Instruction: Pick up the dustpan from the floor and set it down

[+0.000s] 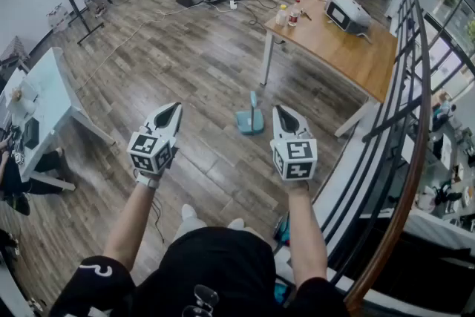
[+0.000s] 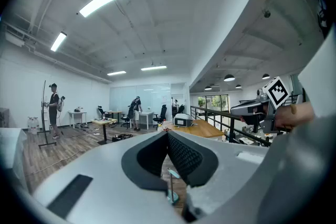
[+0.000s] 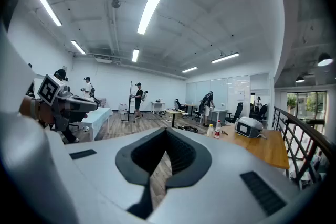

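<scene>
The teal dustpan [image 1: 250,120] sits on the wood floor ahead of me, between my claws, near the wooden table [image 1: 356,56] with bottles [image 1: 295,13]. My left gripper [image 1: 171,111] and right gripper [image 1: 283,113] are both clenched, grasping nothing.

The floor [image 1: 185,63] under both grippers is showing as wood-grain planks, grey-brown and matt. Ahead of them and between the two, the dustpan [image 1: 250,120] is looking like smooth teal plastic. The left gripper [image 1: 174,108] and right gripper [image 1: 281,110] are wearing matt pale-grey plastic shells — their inner pads [image 2: 185,157] are showing black with a fine ribbed texture. Beyond the right gripper, the table [image 1: 356,59] is presenting a smooth, warm wood top on white-painted legs. To that gripper's right, the railing [image 1: 427,108] is looking like dark metal under a wooden handrail.
</scene>
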Demonstrator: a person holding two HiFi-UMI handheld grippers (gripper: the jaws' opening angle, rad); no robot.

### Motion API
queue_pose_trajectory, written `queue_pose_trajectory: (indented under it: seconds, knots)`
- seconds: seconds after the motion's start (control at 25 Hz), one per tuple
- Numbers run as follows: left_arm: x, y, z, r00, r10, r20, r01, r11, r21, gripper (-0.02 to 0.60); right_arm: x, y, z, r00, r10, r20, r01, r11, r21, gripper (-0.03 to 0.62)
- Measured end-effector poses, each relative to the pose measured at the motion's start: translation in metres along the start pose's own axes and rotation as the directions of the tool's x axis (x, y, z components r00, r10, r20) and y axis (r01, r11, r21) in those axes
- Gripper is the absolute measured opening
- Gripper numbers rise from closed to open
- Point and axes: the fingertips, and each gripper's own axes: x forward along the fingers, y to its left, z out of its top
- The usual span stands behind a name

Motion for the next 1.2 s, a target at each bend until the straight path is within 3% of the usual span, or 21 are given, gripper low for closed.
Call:
queue_pose_trajectory:
  seconds: [0.72, 1.2]
  knots:
    - [0.026, -0.016, -0.011, 1.0, -0.014, -0.022, 0.014, 1.0, -0.009, -0.002, 0.012, -0.021, -0.027, 1.0, -0.008, -0.025, 0.009, 1.0, 0.019, -0.005]
    - [0.113, 0.008, -0.036, 0.996, -0.055, -0.066, 0.052, 0.998, -0.036, -0.002, 0.085, -0.053, -0.059, 0.994, -0.018, -0.11, 0.022, 0.999, 0.031, -0.005]
